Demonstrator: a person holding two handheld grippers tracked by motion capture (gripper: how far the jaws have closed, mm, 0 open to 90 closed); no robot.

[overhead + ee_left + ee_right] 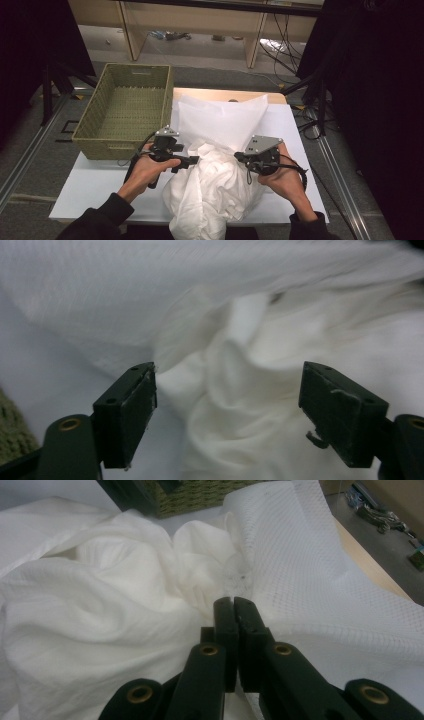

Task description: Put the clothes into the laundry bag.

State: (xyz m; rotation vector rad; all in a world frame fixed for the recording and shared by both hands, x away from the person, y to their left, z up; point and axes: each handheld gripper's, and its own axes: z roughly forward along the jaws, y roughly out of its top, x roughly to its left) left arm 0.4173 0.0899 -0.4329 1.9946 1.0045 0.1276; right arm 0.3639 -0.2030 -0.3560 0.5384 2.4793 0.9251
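The near end of the crumpled white cloth (215, 185) spills over the tabletop's (90, 185) near edge and is cut off at the bottom of the high view, so how far it hangs cannot be told. A flatter, waffle-textured white cloth (220, 120) lies just beyond it toward the far side, its near edge hidden under the crumpled folds; whether the two are one piece is hard to make out. The woven basket (125, 107) stands at the far left, partly overhanging the tabletop. The left hand (145, 172) comes in from the near left with the left tool (192, 161) held level and pointing right at the cloth's left side; its jaws stand wide apart, with folds lying between and beyond them and no pad pressing on them. The right hand (285, 177) grips the right tool (239, 156) at the cloth's right side, pointing left; its jaws are closed tight together, and whether a thin fold is pinched between them cannot be told.
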